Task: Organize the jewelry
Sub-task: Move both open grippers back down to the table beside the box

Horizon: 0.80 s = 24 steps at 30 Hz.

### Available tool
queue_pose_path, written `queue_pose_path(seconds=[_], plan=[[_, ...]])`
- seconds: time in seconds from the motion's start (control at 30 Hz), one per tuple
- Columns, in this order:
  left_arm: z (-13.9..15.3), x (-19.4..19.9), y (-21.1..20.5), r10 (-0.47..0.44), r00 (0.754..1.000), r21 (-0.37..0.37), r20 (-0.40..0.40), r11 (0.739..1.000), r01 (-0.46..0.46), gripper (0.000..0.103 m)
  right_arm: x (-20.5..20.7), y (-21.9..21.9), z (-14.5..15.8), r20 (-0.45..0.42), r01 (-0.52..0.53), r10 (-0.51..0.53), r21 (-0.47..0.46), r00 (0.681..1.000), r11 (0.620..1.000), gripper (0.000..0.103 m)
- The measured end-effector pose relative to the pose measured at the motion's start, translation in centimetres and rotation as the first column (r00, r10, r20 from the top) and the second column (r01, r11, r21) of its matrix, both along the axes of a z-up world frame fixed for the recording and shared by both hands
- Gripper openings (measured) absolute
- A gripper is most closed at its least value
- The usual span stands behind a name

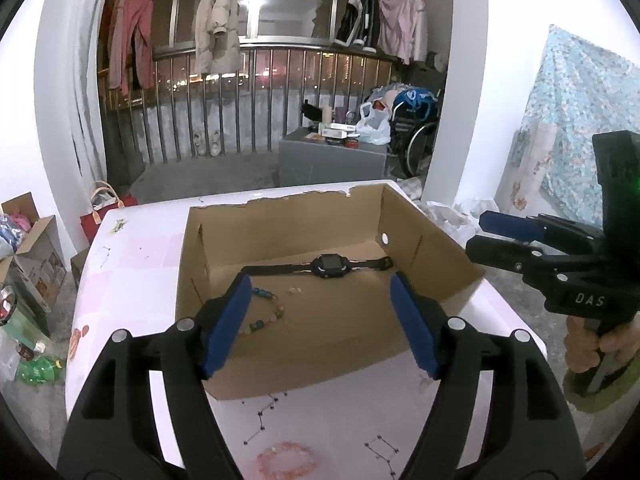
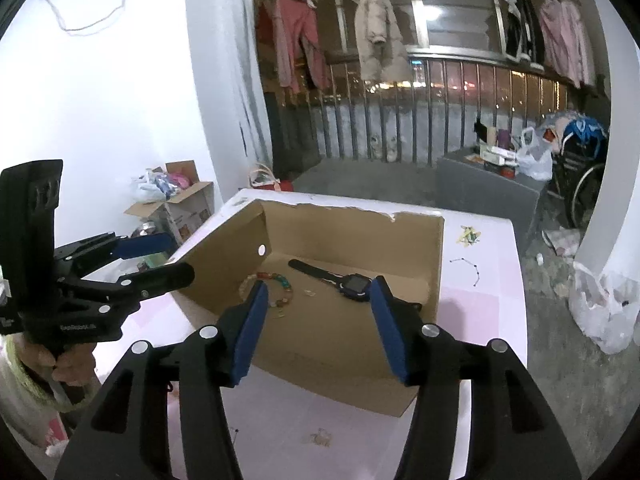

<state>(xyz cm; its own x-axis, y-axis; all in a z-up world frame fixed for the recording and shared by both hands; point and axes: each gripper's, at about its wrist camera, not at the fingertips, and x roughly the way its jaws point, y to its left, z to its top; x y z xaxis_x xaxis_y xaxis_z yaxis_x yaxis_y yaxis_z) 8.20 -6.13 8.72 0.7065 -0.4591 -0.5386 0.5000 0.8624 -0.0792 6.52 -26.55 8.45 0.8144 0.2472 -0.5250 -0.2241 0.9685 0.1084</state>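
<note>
Left wrist view: both of my grippers hang empty above the cardboard box, between one placement and the next pickup.

I judge the watch and beaded bracelet already sorted: both lie on the box floor, the watch toward the far wall with its strap running nine to three o'clock in this view, face up, the bracelet curled at about eight o'clock from it. My left gripper has its jaws wide with nothing between them; my right gripper also stands parted and empty. A pink bracelet still lies on the counter at six o'clock, just outside the box. The next move calls for dropping low and closing across its ring.
</note>
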Motion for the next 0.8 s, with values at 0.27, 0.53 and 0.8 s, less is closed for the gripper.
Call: queue_pose_path(seconds=[0.27,0.53,0.8], plan=[[-0.7,-2.5,1.4,0.003,1.000,-0.007,0.010,1.000,-0.003,0.073,-3.4,0.1,-0.6,-0.002,-0.031,0.031,-0.006,1.000,1.000,0.055],[-2.5,-4.1,1.7,-0.008,0.999,-0.020,-0.034,1.000,0.007,0.076,-5.8,0.1,-3.7,-0.098,-0.016,0.016,-0.005,0.995,1.000,0.055],[-4.5,-4.4,2.2,-0.011,0.996,-0.068,-0.093,0.998,0.005,0.077,-5.9,-1.1,-8.3,-0.228,0.061,-0.056,0.015,0.972,0.998,0.055]])
